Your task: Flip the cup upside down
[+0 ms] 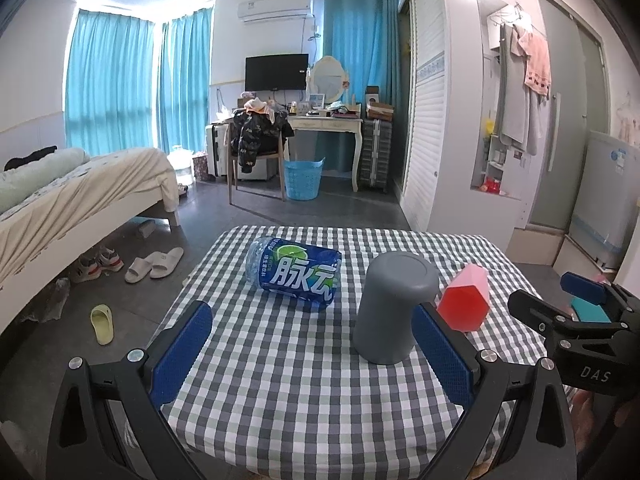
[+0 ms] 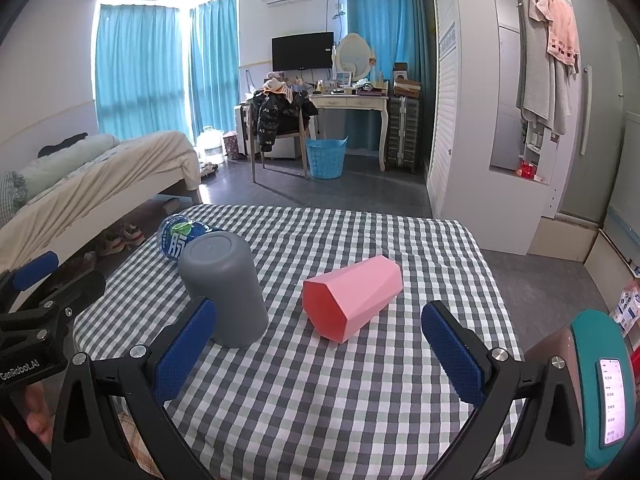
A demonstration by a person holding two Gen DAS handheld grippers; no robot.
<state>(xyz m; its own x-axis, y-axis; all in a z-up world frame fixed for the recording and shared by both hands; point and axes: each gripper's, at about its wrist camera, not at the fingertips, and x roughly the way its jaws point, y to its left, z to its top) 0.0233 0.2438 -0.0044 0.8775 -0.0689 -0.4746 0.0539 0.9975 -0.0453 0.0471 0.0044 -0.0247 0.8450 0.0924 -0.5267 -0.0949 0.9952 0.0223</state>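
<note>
I see the smooth grey plastic cup (image 1: 390, 308) standing mouth-down on the grey-and-white checked tablecloth (image 1: 288, 380), its closed base uppermost; it sits towards the near left part of the table in the right wrist view (image 2: 226, 290). My left gripper (image 1: 316, 350) has its jaws spread wide, holding nothing; the grey cup stands just inside its right blue pad, and I cannot tell whether they touch. My right gripper (image 2: 320, 354) also has its jaws spread and empty; its left pad overlaps the grey cup's lower edge in that view. Just beside the grey cup lies a pink faceted plastic cup (image 2: 352, 298) on its side, its flat base towards me; behind the grey cup lies a blue-labelled clear plastic bottle (image 1: 296, 274), also on its side, partly hidden by the cup from the right. Counting: two cups, one bottle, two grippers; a teal-cased phone (image 2: 604, 392) with its screen lit shows at the right edge.
</note>
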